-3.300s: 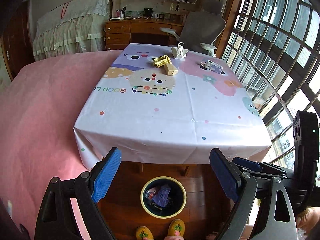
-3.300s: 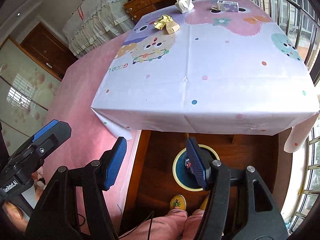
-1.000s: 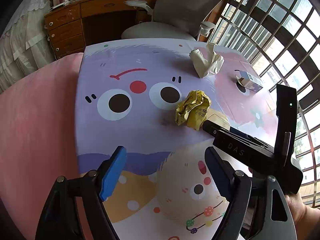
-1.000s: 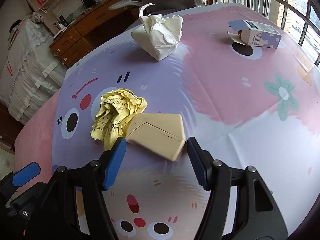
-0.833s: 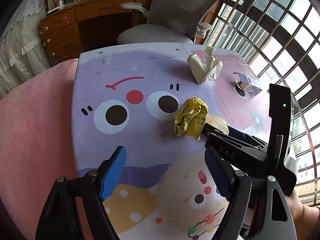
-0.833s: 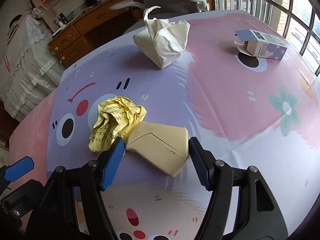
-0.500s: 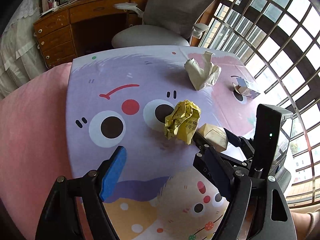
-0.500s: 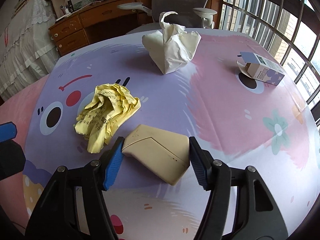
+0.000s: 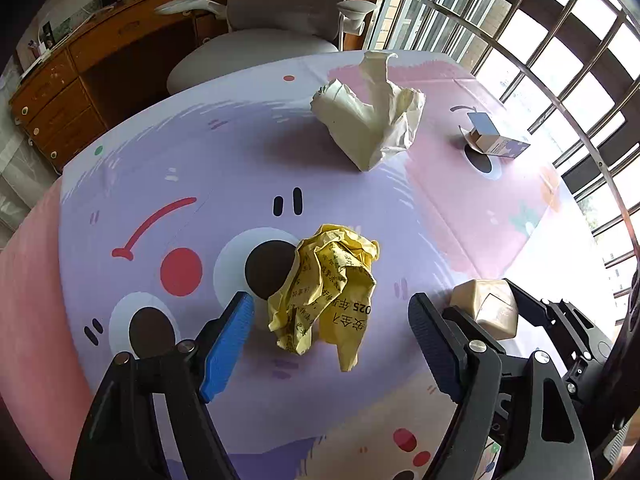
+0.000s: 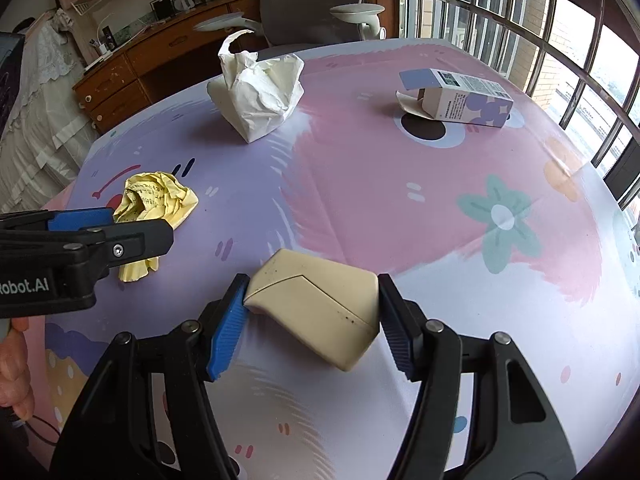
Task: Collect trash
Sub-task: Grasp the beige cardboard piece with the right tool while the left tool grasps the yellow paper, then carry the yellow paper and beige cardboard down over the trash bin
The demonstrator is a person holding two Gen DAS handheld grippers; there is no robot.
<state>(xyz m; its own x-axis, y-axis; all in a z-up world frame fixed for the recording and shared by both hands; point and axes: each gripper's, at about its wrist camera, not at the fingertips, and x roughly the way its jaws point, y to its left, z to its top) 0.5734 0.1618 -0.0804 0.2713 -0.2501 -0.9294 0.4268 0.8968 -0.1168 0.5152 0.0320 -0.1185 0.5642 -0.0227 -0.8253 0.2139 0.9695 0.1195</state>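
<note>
A crumpled yellow paper (image 9: 324, 292) lies on the cartoon tablecloth (image 9: 180, 160). My left gripper (image 9: 332, 340) is open, with its blue pads on either side of the near end of that paper. A beige faceted box (image 10: 316, 312) rests on the cloth between the pads of my right gripper (image 10: 312, 320). That gripper is open at full width, and the pads sit at or very near the box's sides. The box (image 9: 488, 308) also shows at the right in the left wrist view. Farther back lie a crumpled white paper (image 10: 256, 88) and a small purple-and-white carton (image 10: 460, 100).
A grey office chair (image 9: 260, 48) stands behind the table's far edge, with a wooden desk (image 9: 80, 72) to its left. Barred windows (image 9: 560, 40) run along the right. A pink cover (image 9: 24, 300) borders the cloth on the left. A hand (image 10: 12, 368) holds the left gripper.
Both grippers have moved forward over the table. The yellow paper now sits between the left fingers, and the beige box lies fully between the right pads. Neither has shut.
</note>
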